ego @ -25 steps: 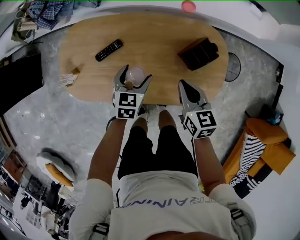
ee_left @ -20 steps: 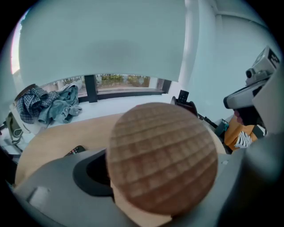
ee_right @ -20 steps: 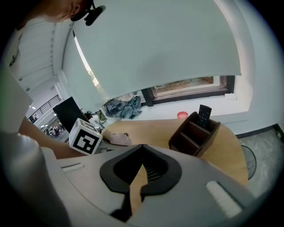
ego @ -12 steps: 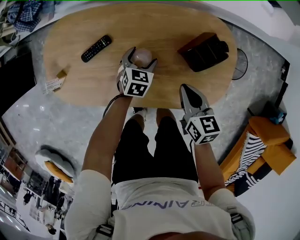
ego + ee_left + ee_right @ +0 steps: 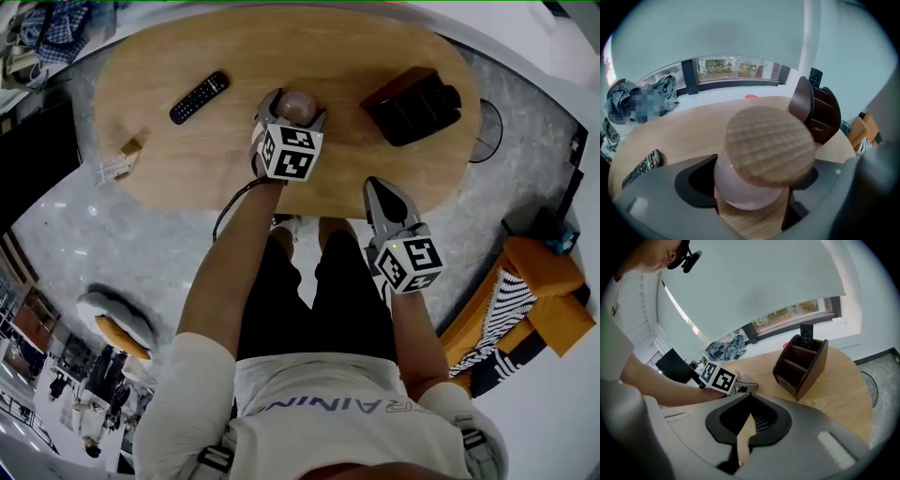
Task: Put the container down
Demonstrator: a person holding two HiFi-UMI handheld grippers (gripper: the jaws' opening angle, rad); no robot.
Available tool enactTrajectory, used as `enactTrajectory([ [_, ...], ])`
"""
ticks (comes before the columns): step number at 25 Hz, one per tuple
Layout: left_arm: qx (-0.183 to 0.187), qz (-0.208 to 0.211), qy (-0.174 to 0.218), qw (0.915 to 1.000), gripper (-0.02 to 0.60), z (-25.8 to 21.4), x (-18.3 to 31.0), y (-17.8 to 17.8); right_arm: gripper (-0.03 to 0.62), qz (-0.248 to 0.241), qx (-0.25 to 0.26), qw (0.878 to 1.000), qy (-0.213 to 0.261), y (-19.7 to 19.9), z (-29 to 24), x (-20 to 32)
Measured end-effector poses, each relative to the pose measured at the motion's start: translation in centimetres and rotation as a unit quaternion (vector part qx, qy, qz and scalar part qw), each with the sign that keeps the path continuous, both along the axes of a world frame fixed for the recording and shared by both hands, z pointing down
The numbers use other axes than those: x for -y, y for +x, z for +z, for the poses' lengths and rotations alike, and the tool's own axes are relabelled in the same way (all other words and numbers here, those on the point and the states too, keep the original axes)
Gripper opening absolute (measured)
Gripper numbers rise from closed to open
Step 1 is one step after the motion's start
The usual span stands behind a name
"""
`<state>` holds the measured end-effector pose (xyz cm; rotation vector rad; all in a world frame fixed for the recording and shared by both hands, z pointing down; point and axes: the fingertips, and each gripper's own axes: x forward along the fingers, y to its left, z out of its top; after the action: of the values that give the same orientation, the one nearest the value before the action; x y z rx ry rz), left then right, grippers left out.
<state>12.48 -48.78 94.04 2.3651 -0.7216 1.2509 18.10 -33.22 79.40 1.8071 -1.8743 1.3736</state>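
The container (image 5: 300,99) is a pale pink jar with a round cork lid (image 5: 769,145). My left gripper (image 5: 296,105) is shut on it over the middle of the oval wooden table (image 5: 187,150), its jaws wide around the jar's body (image 5: 736,187). Whether the jar's base touches the tabletop I cannot tell. My right gripper (image 5: 380,189) is shut and holds nothing, hovering at the table's near edge; in the right gripper view its jaws (image 5: 750,411) meet, with my left arm beyond them.
A black remote (image 5: 199,97) lies left of the jar. A dark brown desk organizer (image 5: 412,103) stands to the right. Small cards (image 5: 117,164) lie at the table's left edge. On the floor are a fan (image 5: 487,131) and an orange chair (image 5: 539,291).
My left gripper has carried the jar from the table's near edge forward to the middle of the table. The right gripper has hardly moved.
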Motion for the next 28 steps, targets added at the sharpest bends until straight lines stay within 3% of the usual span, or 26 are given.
enactTrajectory([
  [8, -0.034, -0.023, -0.037, 0.9985, 0.459, -5.9, -1.0, -1.7, 0.017, -0.036, -0.007, 0.999, -0.005, -1.4, -2.6, -0.6],
  [12, -0.062, -0.056, -0.076, 0.9936, 0.459, -10.4, -3.4, -5.4, 0.017, -0.061, -0.009, 0.998, -0.017, -3.8, -4.0, -1.9],
  [16, -0.092, -0.077, -0.071, 0.9903, 0.451, -16.7, -4.7, -9.3, 0.016, -0.080, -0.023, 0.997, 0.000, -5.7, -6.6, -1.7],
  [22, -0.136, -0.105, -0.028, 0.9847, 0.322, -27.2, -6.3, -15.4, 0.015, -0.102, -0.058, 0.992, 0.037, -8.4, -12.4, -0.8],
  [28, -0.160, -0.097, 0.038, 0.9816, 0.185, -36.5, -8.1, -20.8, 0.017, -0.111, -0.096, 0.986, 0.084, -11.8, -18.9, -0.5],
])
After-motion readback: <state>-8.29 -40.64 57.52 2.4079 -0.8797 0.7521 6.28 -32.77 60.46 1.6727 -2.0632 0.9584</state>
